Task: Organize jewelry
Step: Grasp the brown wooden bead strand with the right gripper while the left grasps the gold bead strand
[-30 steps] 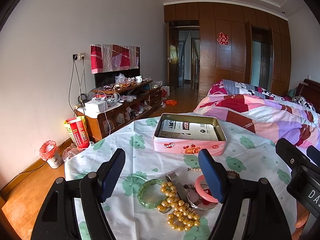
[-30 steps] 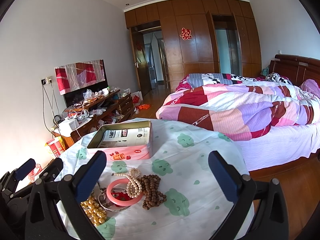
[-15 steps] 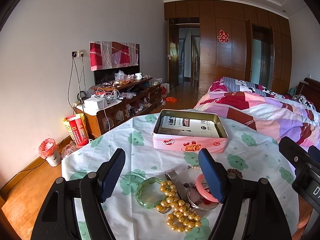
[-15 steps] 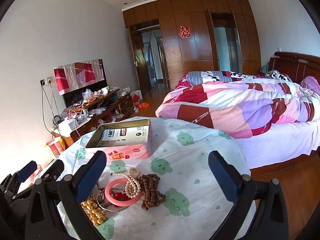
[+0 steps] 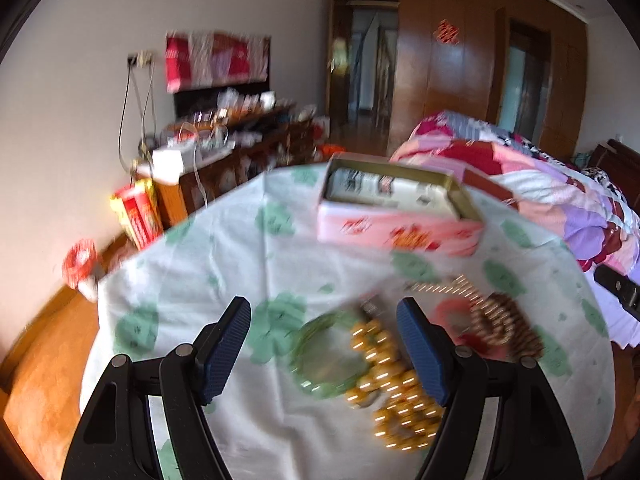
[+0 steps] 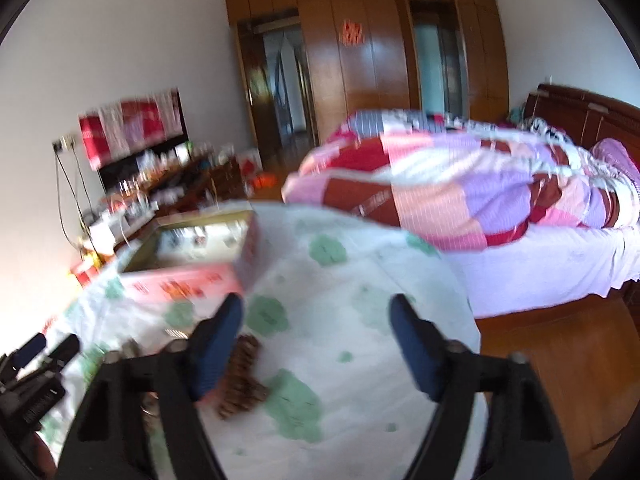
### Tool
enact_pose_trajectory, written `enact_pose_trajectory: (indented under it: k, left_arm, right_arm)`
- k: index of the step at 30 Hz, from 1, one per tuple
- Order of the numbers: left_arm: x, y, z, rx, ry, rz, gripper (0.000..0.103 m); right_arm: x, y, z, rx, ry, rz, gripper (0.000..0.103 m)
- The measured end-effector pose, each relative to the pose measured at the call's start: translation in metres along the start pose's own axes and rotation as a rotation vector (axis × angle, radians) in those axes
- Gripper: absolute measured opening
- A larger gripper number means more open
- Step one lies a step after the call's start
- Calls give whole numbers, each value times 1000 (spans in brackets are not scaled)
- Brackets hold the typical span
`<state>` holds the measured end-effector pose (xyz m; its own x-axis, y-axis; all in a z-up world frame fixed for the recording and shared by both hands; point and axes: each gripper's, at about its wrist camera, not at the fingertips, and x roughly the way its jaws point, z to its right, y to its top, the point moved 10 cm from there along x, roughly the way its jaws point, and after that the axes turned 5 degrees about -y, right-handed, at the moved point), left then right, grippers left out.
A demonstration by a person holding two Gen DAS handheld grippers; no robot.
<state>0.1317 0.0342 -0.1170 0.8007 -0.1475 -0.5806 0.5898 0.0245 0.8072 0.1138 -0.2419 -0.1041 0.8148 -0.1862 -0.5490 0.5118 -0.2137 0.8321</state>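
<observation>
Jewelry lies in a small heap on the near part of the table (image 5: 240, 248), which has a white cloth with green shapes. Nearest, the left gripper (image 5: 324, 344) stands wide open over the green bangle (image 5: 320, 364) and the gold beads (image 5: 396, 396), holding nothing. Just to the right are a pink bangle (image 5: 448, 312) and brown beads (image 5: 508, 328) (all quite blurred). The right gripper (image 6: 316, 340) is closing its jaws; only bare cloth is between them, and the brown beads sit beside its left finger. Farther back on the table stands the open pink tin (image 5: 400, 224). Behind it are the bed (image 6: 480, 192) and the wooden wardrobe (image 6: 380, 60).
</observation>
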Motion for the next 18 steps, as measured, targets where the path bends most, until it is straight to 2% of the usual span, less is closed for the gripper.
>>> enact_pose_trajectory:
  k: [2, 4, 6, 10, 14, 15, 18]
  left_arm:
    - [7, -9, -6, -42, -41, -19, 75]
    - [10, -15, -10, -59, -62, -59, 75]
    - [12, -19, -8, -82, -102, -84, 75]
    - [14, -24, -5, -79, -132, -147, 75]
    - [18, -32, -5, -47, -134, -203, 75]
    - [19, -34, -3, -41, -143, -216, 75]
    - [21, -37, 3, -31, -178, -245, 75]
  right_arm:
    - [16, -14, 7, -3, 20, -89, 56]
    - [25, -26, 4, 1, 69, -152, 50]
    - [27, -36, -7, -2, 131, -192, 50]
    - [34, -47, -39, -38, 258, -262, 50]
    - [54, -69, -61, -122, 265, -370, 49]
    - [55, -71, -65, -117, 283, -378, 50]
    - [58, -70, -71, -176, 254, -362, 50]
